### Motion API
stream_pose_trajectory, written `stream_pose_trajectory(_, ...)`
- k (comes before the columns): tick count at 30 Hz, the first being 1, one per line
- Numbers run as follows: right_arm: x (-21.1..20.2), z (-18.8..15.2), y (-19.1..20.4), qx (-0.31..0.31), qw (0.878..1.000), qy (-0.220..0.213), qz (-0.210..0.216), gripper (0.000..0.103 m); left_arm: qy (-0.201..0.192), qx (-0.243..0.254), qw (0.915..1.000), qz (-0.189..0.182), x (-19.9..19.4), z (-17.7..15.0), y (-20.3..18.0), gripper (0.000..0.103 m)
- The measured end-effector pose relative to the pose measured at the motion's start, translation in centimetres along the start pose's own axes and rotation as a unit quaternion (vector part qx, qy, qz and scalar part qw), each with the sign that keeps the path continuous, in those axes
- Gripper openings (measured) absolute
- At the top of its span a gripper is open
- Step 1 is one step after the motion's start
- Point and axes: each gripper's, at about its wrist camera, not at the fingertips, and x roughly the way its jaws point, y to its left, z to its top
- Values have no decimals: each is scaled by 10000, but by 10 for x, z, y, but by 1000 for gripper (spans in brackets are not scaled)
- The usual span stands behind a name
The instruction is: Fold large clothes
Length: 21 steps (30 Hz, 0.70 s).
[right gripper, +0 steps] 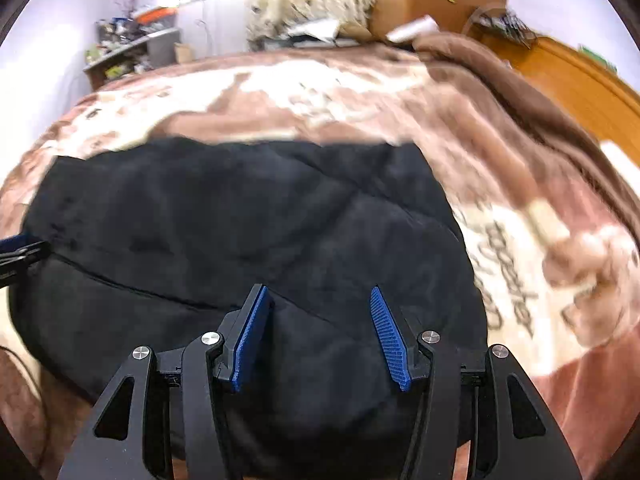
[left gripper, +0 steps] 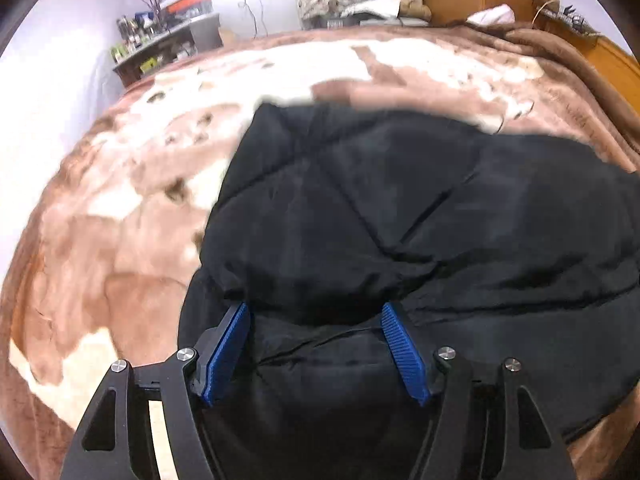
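Our left gripper (left gripper: 314, 314) and right gripper (right gripper: 318, 298) both stand open over one black quilted jacket (left gripper: 400, 220), gripping nothing. We see it lying folded on one brown-and-cream blanket (left gripper: 120, 208), directly beneath both.

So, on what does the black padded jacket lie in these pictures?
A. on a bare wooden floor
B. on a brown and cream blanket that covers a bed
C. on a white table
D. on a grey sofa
B: the black padded jacket lies spread on the brown and cream blanket, which shows around its left, far and right edges in both wrist views.
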Motion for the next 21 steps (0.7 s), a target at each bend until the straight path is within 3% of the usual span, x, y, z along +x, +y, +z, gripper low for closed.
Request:
stream_pose_trajectory(3, 19, -2, 5, -192, 9995, 239, -56, 55, 147, 84, 9998, 80, 15, -4, -8, 70)
stream_pose_trajectory(7, 43, -8, 5, -86, 9988, 480, 15, 55, 454, -220, 9986, -152, 40, 3, -7, 70)
stream_pose_trajectory(11, 57, -9, 3, -92, 9974, 704, 108, 55, 478, -228, 9985, -170, 47, 2, -10, 70)
stream_pose_trajectory(16, 52, -10, 6, -116, 9975, 695, 71, 55, 524, -225, 9982, -168, 39, 4, -13, 70)
stream_pose_trajectory(21, 17, 2, -1, -222, 9983, 511, 142, 55, 247, -97, 9991, -339, 0, 12, -7, 69)
